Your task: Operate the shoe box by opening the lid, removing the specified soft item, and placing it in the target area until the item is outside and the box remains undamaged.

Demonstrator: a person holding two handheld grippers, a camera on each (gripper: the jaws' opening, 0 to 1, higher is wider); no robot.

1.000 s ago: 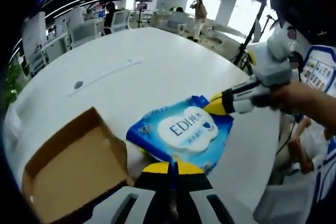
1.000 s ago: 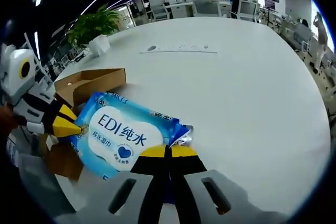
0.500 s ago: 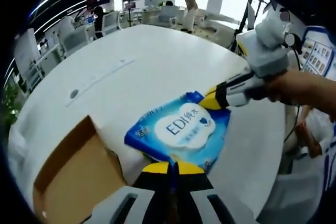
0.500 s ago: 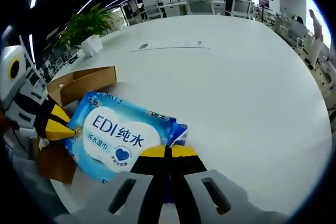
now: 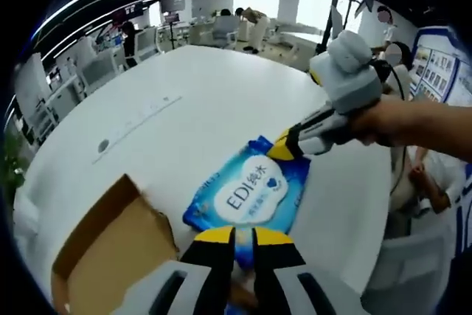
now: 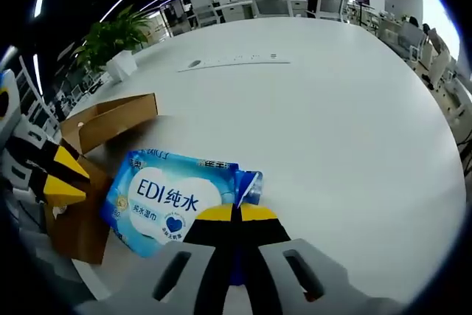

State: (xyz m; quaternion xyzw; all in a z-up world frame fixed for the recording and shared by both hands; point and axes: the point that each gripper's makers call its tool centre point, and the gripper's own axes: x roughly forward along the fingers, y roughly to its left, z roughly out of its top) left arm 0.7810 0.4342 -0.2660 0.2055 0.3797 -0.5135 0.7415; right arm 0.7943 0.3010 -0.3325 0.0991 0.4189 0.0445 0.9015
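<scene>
Two grippers are working over a big white round table (image 6: pixel 354 123), and the room behind looks like an open office: desks, chairs, monitors, bright windows and a leafy potted plant (image 6: pixel 114 35) past the table edge at about 10 o'clock in the right gripper view. The blue wet-wipes pack (image 5: pixel 249 195) is out of the cardboard shoe box (image 5: pixel 110 245) and sits over the tabletop just beside it, box flaps open at 8 o'clock in the left gripper view. The right gripper (image 6: pixel 236 215) has its jaws clamped on a corner of the pack. The left gripper (image 5: pixel 236 235) shows a slim gap between its yellow tips, near the pack's closest edge; can't tell if it's touching. A long thin strip (image 6: pixel 232 60) lies farther out on the table.
</scene>
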